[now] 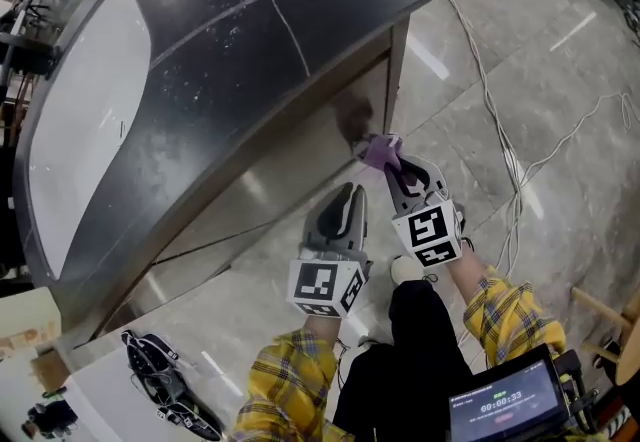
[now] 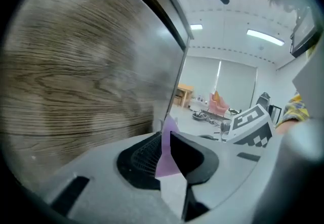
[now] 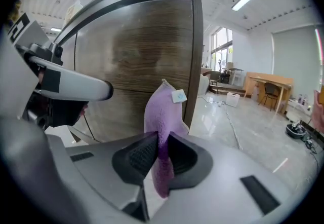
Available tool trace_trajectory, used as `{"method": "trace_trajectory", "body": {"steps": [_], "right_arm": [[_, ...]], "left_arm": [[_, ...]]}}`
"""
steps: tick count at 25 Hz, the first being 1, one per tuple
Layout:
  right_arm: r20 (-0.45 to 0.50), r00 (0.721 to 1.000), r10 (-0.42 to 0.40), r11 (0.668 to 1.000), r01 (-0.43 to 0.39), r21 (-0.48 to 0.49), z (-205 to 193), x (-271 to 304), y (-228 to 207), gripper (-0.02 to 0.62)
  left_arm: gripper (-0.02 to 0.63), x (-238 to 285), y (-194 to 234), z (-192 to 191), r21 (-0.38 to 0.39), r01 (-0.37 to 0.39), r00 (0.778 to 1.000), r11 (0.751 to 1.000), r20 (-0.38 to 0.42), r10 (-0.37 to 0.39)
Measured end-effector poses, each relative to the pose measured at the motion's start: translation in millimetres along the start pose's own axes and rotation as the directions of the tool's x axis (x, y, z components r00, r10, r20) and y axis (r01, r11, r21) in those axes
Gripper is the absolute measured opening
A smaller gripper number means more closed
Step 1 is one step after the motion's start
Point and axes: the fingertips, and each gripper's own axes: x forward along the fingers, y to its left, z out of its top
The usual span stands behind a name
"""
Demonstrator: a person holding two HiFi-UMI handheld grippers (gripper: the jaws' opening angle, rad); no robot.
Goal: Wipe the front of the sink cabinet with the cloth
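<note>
Lower centre, the left tongs (image 1: 351,190) are closed on a thin purple sliver (image 2: 166,154), near the cabinet front (image 1: 270,190). Just right of them, the right tongs (image 1: 398,166) pinch the bunched cloth (image 1: 380,150) at the panel's right edge. With so little cloth protruding, it could slip past the corner, or the tong tips could scrape the wood.

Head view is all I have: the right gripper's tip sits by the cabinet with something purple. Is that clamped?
Observer: Yes, the right gripper view shows the right gripper shut on the purple cloth.
Reviewer: Is it touching the panel?
Observer: Can't tell; the cloth stands up past the jaws, in front of the wood-grain cabinet front.
Reviewer: Anything on the cloth?
Observer: A small white tag near its top.
</note>
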Motion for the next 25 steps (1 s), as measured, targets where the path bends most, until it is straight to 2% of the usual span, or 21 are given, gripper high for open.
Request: {"method": "trace_trajectory", "body": {"steps": [11, 21, 25], "right_arm": [[-0.007, 0.997, -0.072, 0.995, 0.072, 0.064, 4.0, -42.6, -24.5, 0.041], [-0.007, 0.997, -0.077, 0.995, 0.077, 0.057, 36.0, -108.6, -5.5, 0.041], [-0.002, 0.997, -0.08, 0.995, 0.08, 0.067, 53.5, -130.8, 5.2, 0.041]], "left_arm": [[0.035, 0.3, -37.5, 12.2, 0.03, 0.073, 0.997, 0.997, -0.027, -0.072], [0.035, -43.0, -86.3, 42.9, 0.065, 0.154, 0.987, 0.986, -0.054, -0.15], [0.035, -68.2, -95.3, 61.5, 0.07, 0.159, 0.986, 0.985, -0.052, -0.156]]}}
